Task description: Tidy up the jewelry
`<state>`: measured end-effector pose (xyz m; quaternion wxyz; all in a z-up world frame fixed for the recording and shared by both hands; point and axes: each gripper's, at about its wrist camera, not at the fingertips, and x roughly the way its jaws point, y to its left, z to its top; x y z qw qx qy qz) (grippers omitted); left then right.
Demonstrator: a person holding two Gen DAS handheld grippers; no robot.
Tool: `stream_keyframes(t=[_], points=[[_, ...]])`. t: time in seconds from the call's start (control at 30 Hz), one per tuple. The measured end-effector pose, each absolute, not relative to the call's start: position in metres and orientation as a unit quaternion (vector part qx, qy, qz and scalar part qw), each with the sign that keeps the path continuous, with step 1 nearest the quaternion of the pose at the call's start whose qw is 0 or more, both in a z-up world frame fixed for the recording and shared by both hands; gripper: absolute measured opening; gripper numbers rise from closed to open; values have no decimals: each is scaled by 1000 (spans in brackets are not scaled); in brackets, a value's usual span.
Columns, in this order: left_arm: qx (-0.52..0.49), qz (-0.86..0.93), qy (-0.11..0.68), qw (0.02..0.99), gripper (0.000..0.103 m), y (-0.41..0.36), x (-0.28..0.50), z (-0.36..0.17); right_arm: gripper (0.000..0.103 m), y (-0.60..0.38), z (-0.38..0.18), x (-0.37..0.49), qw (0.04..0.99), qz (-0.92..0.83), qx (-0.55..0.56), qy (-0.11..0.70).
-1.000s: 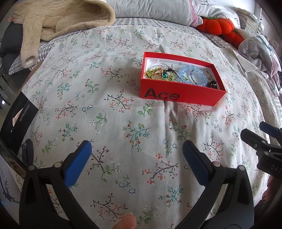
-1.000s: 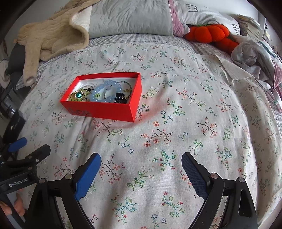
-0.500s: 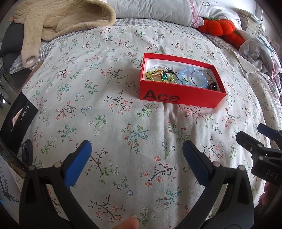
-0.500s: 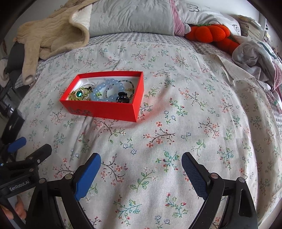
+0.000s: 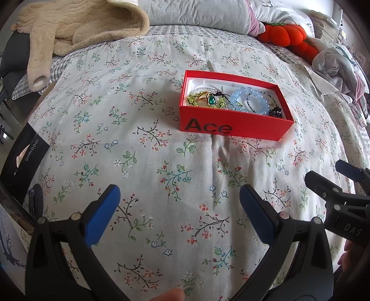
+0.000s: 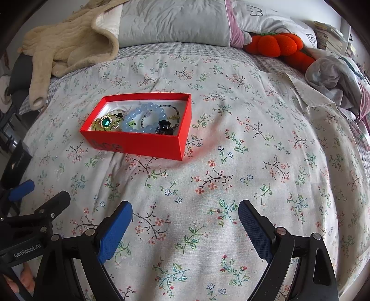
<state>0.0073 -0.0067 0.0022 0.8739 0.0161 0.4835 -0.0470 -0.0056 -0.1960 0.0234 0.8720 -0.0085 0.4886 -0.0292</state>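
Note:
A red open box (image 5: 231,126) (image 6: 138,142) marked "Ace" lies on the flowered bedspread. Inside it are a pale blue bead bracelet (image 5: 251,100) (image 6: 144,114), a green-stone gold piece (image 5: 211,99) (image 6: 106,121), a black clip (image 5: 276,112) (image 6: 164,127) and thin chains. My left gripper (image 5: 179,203) hovers open over the spread, well short of the box. My right gripper (image 6: 185,218) is open too, nearer than the box and to its right. Neither holds anything.
A beige fleece garment (image 5: 76,30) lies at the far left, pillows (image 6: 173,20) and an orange plush pumpkin (image 6: 275,45) at the head of the bed. Crumpled clothes (image 6: 335,74) lie at the right. A black carton (image 5: 23,159) stands off the bed's left edge.
Both grippers have drifted slightly forward and down, so the red box sits a little lower and larger in each view. Both stay open and the jewelry has not moved.

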Motion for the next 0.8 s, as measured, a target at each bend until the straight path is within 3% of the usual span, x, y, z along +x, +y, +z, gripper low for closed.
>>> stream_keyframes(t=[0.8], points=[[20, -45, 485, 873, 102, -9, 7, 0, 94, -200, 24, -5, 872, -37, -5, 489]])
